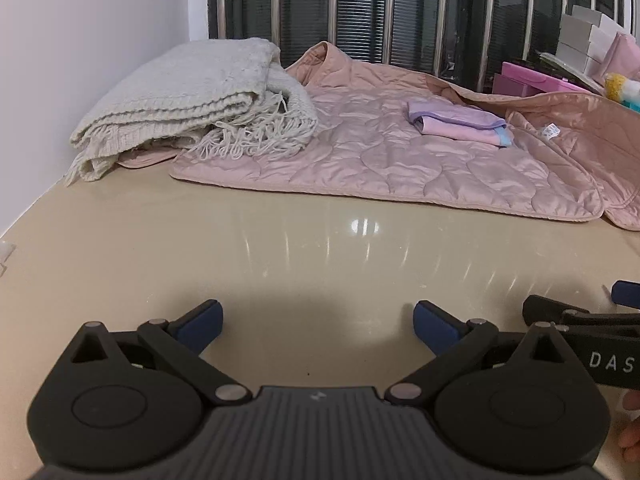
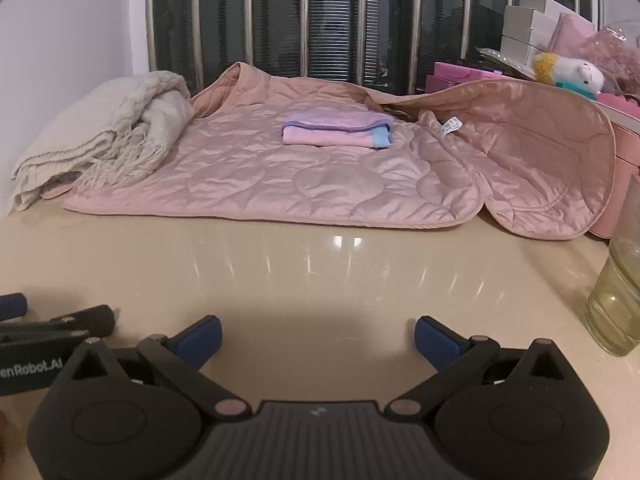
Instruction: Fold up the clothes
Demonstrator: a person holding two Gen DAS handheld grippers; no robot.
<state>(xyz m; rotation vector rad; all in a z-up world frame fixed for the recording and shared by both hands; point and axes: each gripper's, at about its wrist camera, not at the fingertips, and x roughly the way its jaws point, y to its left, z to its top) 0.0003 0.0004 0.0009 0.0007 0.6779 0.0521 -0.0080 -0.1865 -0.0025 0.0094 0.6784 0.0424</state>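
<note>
A pink quilted garment (image 1: pixel 384 160) (image 2: pixel 280 176) lies spread at the back of the beige table. A small folded pink-and-lilac cloth (image 1: pixel 460 122) (image 2: pixel 336 130) rests on top of it. A folded cream knit blanket with fringe (image 1: pixel 200 104) (image 2: pixel 96 140) sits at the back left, overlapping the garment's edge. My left gripper (image 1: pixel 318 328) is open and empty, low over the bare table near the front. My right gripper (image 2: pixel 318 340) is open and empty beside it, also well short of the garment. Each gripper shows at the edge of the other's view.
The beige table (image 1: pixel 280 260) (image 2: pixel 320 272) is glossy. A glass of yellowish liquid (image 2: pixel 618 300) stands at the right. Pink boxes (image 2: pixel 464 74), white boxes (image 1: pixel 588 40) and a plush toy (image 2: pixel 572 70) crowd the back right. A white wall runs along the left, barred windows behind.
</note>
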